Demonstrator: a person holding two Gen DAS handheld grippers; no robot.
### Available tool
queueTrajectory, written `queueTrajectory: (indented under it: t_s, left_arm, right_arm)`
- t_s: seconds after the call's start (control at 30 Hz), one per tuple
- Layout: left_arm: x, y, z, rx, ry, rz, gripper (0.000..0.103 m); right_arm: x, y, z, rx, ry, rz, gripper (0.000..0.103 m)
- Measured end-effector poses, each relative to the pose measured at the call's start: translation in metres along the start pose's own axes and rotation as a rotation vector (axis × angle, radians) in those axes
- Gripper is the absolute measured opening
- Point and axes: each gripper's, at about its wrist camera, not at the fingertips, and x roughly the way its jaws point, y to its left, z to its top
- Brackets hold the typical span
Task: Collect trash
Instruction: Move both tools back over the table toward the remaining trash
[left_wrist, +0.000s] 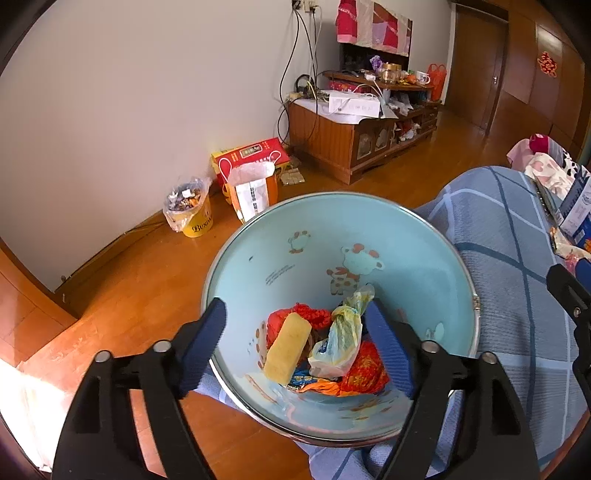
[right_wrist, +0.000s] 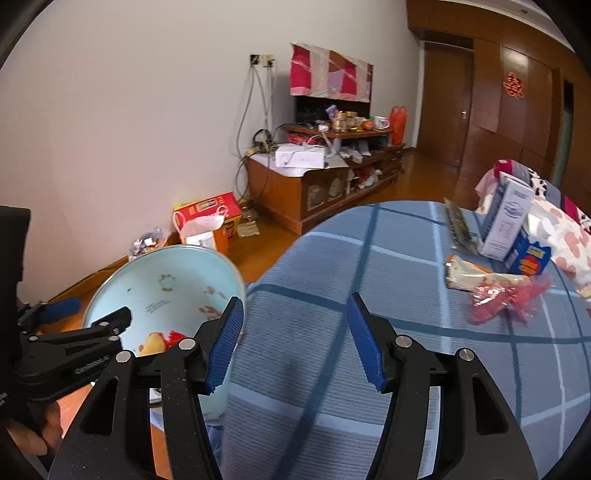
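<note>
The light blue bin (left_wrist: 369, 236) fills the lower middle of the left wrist view, tipped toward the camera at the edge of the bed (left_wrist: 517, 295) with its blue checked sheet, and it already holds trash at its bottom: a yellow sponge-like block (left_wrist: 288, 347), a knotted plastic bag (left_wrist: 340, 332) and red wrappers (left_wrist: 365, 369). The left gripper (left_wrist: 295, 347) hangs over the bin's mouth with its fingers spread wide and nothing pinched between them; one finger sits outside the near rim, the other inside. In the right wrist view the right gripper (right_wrist: 295, 339) points across the bed with its fingers apart and empty, the bin at its lower left. What is left to collect lies at the right of that view, well apart from the fingers: a crumpled red wrapper (right_wrist: 506, 299), a pale wrapper (right_wrist: 469, 275) touching it, and a blue and white carton (right_wrist: 508, 221) standing behind. The step in hand looks like reaching for the next piece. To do it well, bring the right fingers down over the bunched middle of the red wrapper, close on the thick fold rather than a loose edge, and keep clear of the sheet so no cloth is caught. Whether the carton is trash I cannot tell. Keep the bin steady and open toward the bed.
</note>
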Motion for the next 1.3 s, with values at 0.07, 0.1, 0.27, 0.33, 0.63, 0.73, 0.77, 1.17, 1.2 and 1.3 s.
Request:
queueTrajectory:
  t_s: [0.07,0.1,0.27,0.33,0.63,0.73,0.77,1.17,1.2,1.3]
  left_arm:
    - [-0.004,-0.003,0.0,0.005,-0.002,0.0,0.083]
    - [-0.005,-0.005,0.0,0.008,-0.002,-0.001,0.084]
    - [-0.009,-0.007,-0.001,0.006,0.006,0.0,0.085]
    - [-0.01,-0.007,0.0,-0.003,0.008,0.002,0.086]
    - [-0.012,-0.032,0.0,0.025,0.013,-0.012,0.086]
    - [-0.015,-0.041,0.0,0.043,0.013,-0.019,0.086]
    - [-0.017,-0.044,0.001,0.053,0.01,-0.017,0.086]
    - [-0.028,-0.084,0.008,0.168,-0.027,-0.063,0.086]
    - [-0.029,-0.092,0.008,0.19,-0.031,-0.08,0.086]
    - [-0.031,-0.125,0.009,0.269,-0.04,-0.159,0.086]
  right_arm:
    - [-0.002,-0.011,-0.003,0.023,0.0,-0.023,0.058]
    - [-0.003,-0.016,-0.004,0.034,0.001,-0.035,0.058]
    - [-0.009,-0.064,-0.017,0.123,0.022,-0.142,0.059]
    - [-0.014,-0.097,-0.023,0.194,0.029,-0.195,0.059]
    - [-0.025,-0.229,-0.018,0.494,0.002,-0.367,0.073]
    - [-0.008,-0.245,-0.008,0.505,0.024,-0.356,0.073]
    - [-0.003,-0.246,-0.006,0.501,0.031,-0.353,0.073]
    - [0.007,-0.273,-0.023,0.469,0.102,-0.301,0.003]
    - [-0.003,-0.28,-0.025,0.454,0.087,-0.331,0.003]
    - [-0.018,-0.304,-0.029,0.417,0.069,-0.438,0.003]
